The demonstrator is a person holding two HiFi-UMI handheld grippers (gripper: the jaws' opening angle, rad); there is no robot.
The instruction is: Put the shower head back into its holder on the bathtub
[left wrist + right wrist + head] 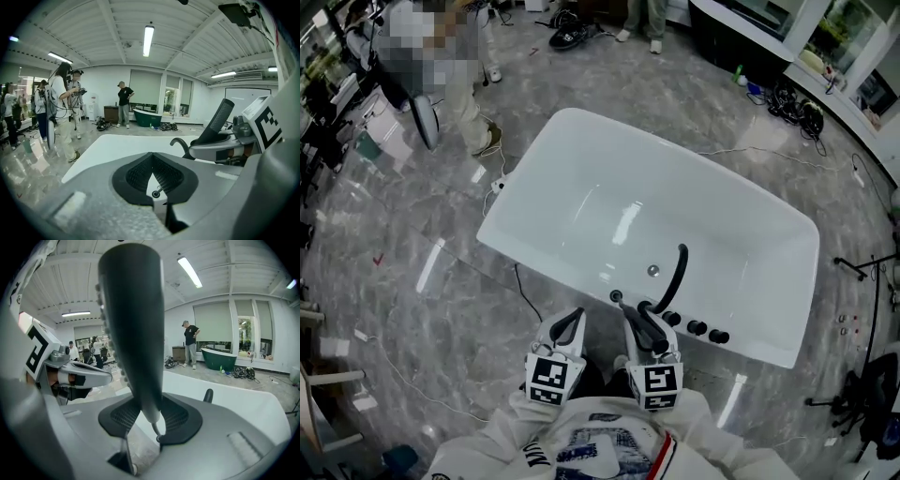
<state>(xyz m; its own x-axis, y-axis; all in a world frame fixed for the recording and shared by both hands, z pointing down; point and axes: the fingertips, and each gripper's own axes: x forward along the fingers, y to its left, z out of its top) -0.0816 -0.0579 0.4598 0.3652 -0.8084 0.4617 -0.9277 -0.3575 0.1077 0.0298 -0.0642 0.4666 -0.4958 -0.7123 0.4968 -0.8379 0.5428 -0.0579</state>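
The white bathtub [581, 159] lies in front of me, and its near rim carries a black curved spout [677, 274]. A small dark round fitting [616, 296] sits on that rim to the left of the spout. My right gripper [144, 401] is shut on the dark grey shower head [133, 324], which stands upright between the pads with its hose end hanging below. In the head view the right gripper [639, 314] hovers over the near rim beside the spout. My left gripper [150, 155] is shut with nothing in it and sits just left of the right one [572, 321].
Three black knobs [696, 327] line the rim right of the spout. A drain [652, 270] shows on the tub floor. A thin cable [525, 295] runs over the grey marble floor left of the tub. People stand at the far side of the room [450, 66].
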